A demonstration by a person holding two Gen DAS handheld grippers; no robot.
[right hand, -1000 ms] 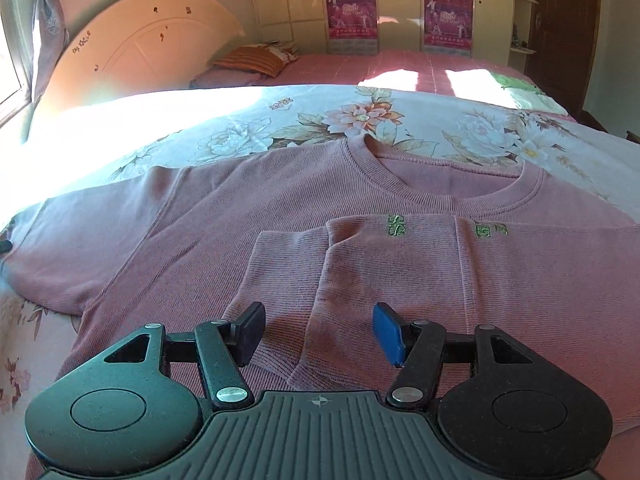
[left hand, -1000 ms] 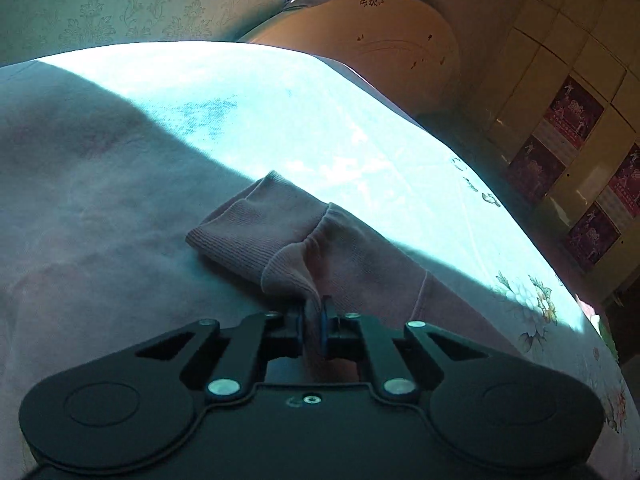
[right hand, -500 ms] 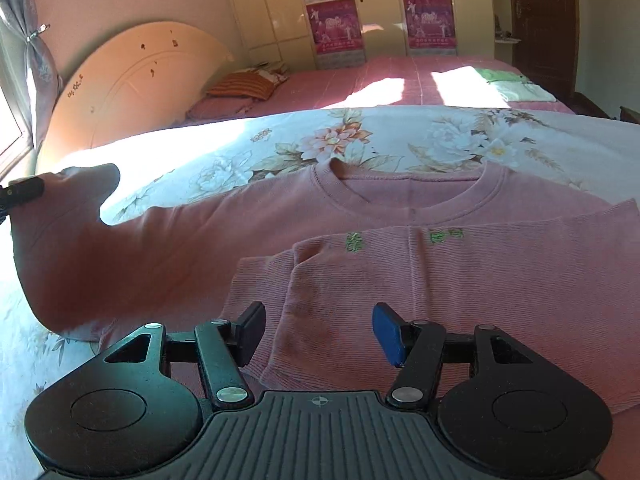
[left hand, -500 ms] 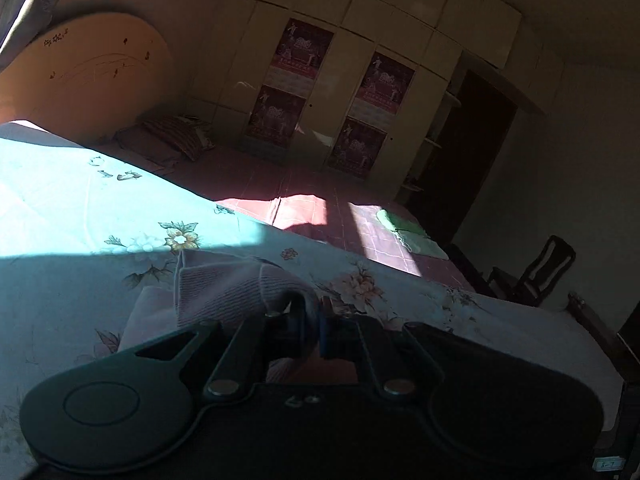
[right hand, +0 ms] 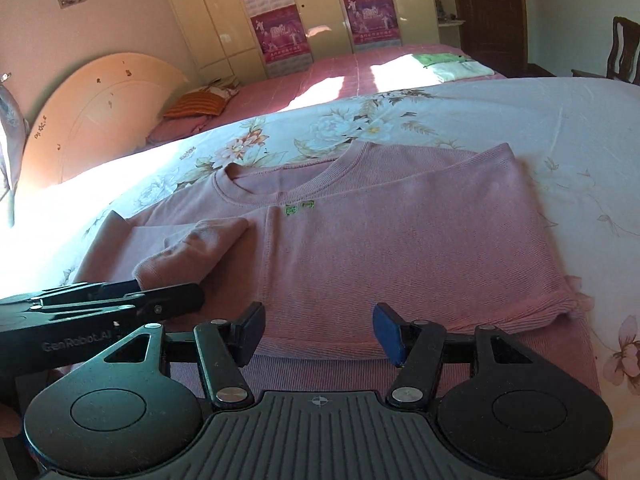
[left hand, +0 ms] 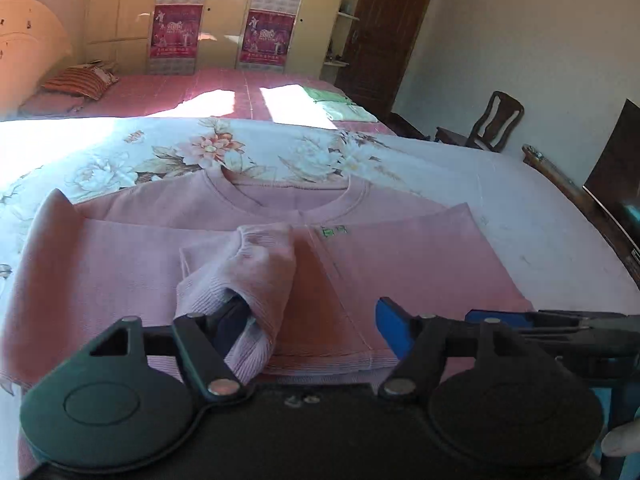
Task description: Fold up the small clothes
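Sweater [left hand: 132, 264], pink and ribbed, lies flat on the floral bed sheet [left hand: 500, 200] with its neckline at the far side and its right sleeve already folded across the chest. My left tongs [left hand: 312, 322] are opening; the left sleeve's cuff [left hand: 256, 264] is draped over the left finger and nothing is pinched between the pads. My right tongs [right hand: 318, 332] hang about half open over the near hem with nothing between them, just beside the left pair. The snag worries me most: if I pull the left tongs back while that cuff sits hooked on the finger, I judge the sleeve will drag off the chest and undo the fold. The cuff is also bunched rather than flat, so left as it is the sleeve would likely set a lumpy crease that skews the later folds. With both tongs so close over the near hem, a careless retreat could knock them together or ruffle the hem. Knit like this stretches, so any tug may pull the body askew on the sheet.
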